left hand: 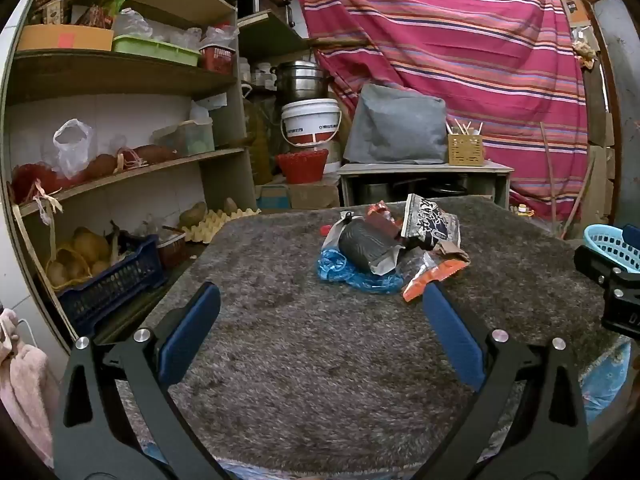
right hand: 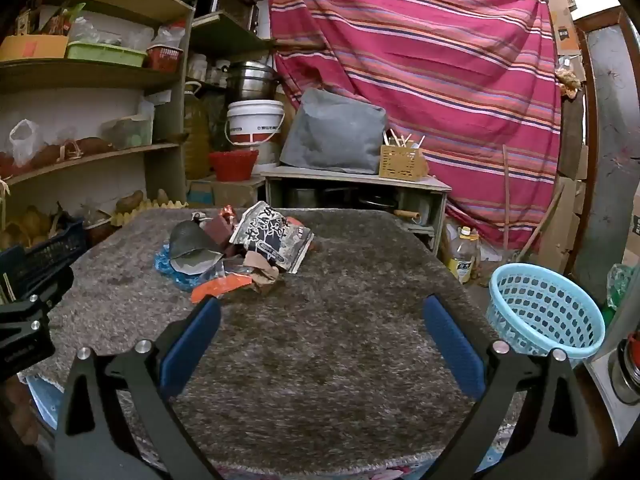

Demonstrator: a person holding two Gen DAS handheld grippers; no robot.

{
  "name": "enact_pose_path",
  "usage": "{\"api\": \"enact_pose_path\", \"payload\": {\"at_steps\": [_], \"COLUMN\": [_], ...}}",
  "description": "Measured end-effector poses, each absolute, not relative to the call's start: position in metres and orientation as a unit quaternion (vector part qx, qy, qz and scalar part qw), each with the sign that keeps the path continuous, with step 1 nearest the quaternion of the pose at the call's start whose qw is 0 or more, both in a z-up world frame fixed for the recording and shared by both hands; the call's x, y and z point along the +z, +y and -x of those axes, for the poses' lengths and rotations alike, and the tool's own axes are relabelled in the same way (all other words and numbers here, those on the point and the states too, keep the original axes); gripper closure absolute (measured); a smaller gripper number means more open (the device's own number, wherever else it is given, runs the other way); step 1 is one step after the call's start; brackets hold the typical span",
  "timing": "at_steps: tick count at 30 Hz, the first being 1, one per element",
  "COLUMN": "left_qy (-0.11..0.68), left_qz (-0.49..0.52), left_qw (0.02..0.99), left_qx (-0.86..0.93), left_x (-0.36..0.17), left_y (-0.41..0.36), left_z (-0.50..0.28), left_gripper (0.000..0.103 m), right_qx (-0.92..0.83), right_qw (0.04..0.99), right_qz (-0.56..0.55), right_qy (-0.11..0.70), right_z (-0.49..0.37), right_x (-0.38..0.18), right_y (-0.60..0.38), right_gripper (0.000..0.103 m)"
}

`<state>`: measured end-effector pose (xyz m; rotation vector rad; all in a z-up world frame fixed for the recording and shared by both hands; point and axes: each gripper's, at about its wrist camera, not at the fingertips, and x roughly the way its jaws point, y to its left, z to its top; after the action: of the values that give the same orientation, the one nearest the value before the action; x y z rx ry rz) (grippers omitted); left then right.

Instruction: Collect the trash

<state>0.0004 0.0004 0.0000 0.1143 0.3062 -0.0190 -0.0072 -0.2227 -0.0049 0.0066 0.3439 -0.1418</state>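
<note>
A pile of trash [left hand: 394, 246] lies on the far part of a grey shaggy mat [left hand: 280, 352]: a black-and-white snack bag [left hand: 430, 222], a dark wrapper [left hand: 364, 246], a blue plastic bag [left hand: 352, 274] and an orange wrapper [left hand: 434, 276]. The pile also shows in the right wrist view [right hand: 240, 252]. My left gripper [left hand: 320, 294] is open and empty, just short of the pile. My right gripper [right hand: 322, 306] is open and empty, to the right of the pile. A light blue basket [right hand: 544, 312] stands off the mat's right edge.
Wooden shelves [left hand: 120, 168] with bags, crates and potatoes line the left. A low cabinet [left hand: 424, 180] with a grey cushion stands behind the mat. A striped red cloth [left hand: 460, 40] hangs at the back. A bottle [right hand: 462, 254] stands on the floor.
</note>
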Motion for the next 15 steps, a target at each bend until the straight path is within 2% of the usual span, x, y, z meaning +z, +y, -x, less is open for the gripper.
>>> {"api": "enact_pose_path", "payload": {"at_steps": [15], "left_qy": [0.148], "left_qz": [-0.059], "left_qw": [0.987], "left_qx": [-0.008], "left_x": [-0.0016], "left_y": [-0.0011], "left_z": [-0.0016], "left_gripper": [0.005], "right_qx": [-0.069], "right_qw": [0.983], "right_qz": [-0.002], "right_qy": [0.168], "right_z": [0.0077], "right_x": [-0.0057], "right_y": [-0.2222], "right_gripper": [0.004]}}
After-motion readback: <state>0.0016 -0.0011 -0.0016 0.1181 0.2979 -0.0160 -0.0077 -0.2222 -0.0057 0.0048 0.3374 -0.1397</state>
